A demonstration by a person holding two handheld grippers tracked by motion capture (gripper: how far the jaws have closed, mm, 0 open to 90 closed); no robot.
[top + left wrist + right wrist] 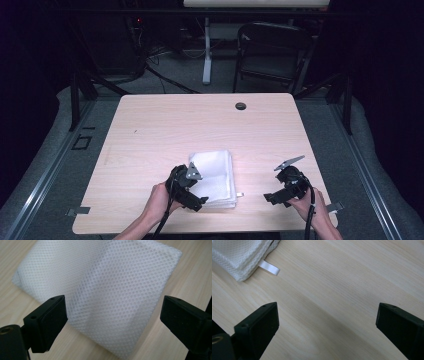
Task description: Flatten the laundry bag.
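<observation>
Wide left gripper [113, 322] jaws over folded white mesh cloth [105, 287].

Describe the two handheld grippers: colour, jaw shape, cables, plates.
Both are black. The left gripper and right gripper each carry a grey three-cornered plate on top and trail a black cable. Jaws are blocky, flat-faced black pads. Forearms are bare, no sleeves.

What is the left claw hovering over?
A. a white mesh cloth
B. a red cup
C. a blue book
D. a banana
A: the left claw stands open over the folded white mesh cloth, which lies on the wooden table.
</observation>
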